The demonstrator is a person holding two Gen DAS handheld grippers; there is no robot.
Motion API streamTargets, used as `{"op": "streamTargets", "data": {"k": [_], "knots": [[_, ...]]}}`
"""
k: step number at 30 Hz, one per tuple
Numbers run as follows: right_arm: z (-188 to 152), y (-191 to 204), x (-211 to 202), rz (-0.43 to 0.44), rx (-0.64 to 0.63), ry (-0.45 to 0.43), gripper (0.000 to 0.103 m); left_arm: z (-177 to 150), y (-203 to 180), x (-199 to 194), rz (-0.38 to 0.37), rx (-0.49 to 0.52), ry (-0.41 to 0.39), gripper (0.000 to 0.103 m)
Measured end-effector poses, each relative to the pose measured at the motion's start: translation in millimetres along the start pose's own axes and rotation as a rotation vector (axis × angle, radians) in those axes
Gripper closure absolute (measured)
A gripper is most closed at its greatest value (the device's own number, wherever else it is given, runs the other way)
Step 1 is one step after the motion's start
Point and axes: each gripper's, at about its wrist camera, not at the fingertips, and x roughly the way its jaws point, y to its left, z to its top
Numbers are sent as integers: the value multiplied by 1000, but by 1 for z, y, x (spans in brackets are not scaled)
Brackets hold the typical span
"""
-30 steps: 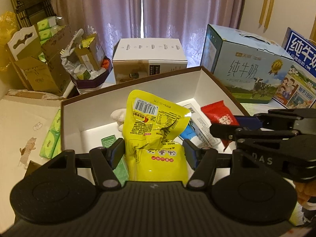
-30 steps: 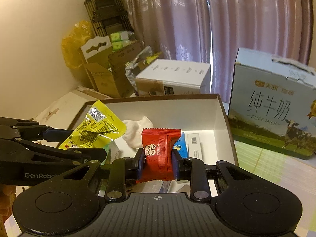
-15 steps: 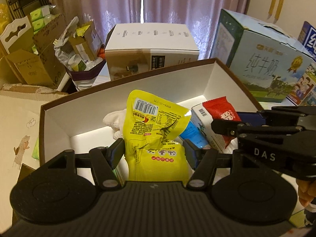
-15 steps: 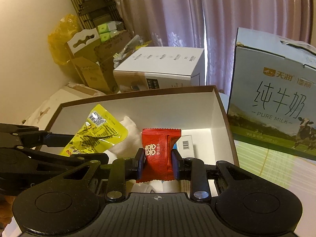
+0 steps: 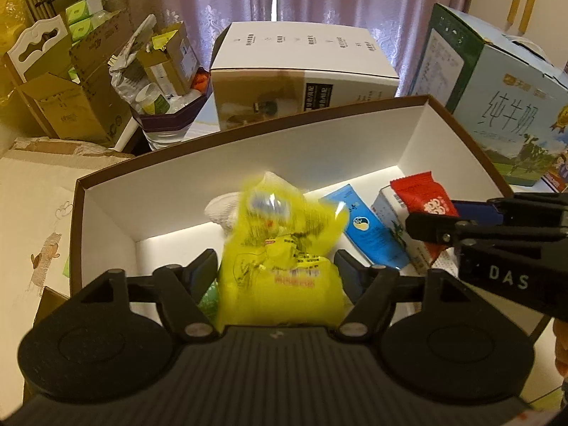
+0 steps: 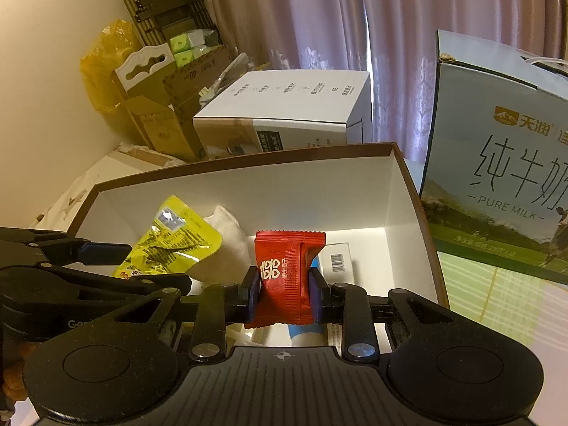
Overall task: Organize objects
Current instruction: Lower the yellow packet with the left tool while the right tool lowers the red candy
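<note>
1. Trouble first: my left gripper (image 5: 275, 266) is opening its jaws, and the yellow snack pouch (image 5: 280, 248) between them looks blurred. I judge it could slide off the heap or land crooked.
2. My right gripper (image 6: 285, 285) is clamped on the red candy packet (image 6: 285, 277), above the box. It hangs close to the left gripper, so a clash seems possible.
3. Inside the brown-rimmed box (image 6: 408, 177) I see a white cloth (image 6: 227, 234), a blue sachet (image 5: 369, 227) and a barcoded carton (image 6: 337, 262).
</note>
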Motion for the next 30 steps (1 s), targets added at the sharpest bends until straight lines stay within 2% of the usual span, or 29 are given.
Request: {"op": "streamTargets", "data": {"k": [6,23,30], "knots": [[1,-2,2,1,6,-2,78,1,6,0,10,-13,-10,24],[8,5,11,8,-4,9,77,4,27,-3,39,-48,-23,14],[12,11,12,2,-29,-40,75,3,30,-3,38,-51,-19,11]]}}
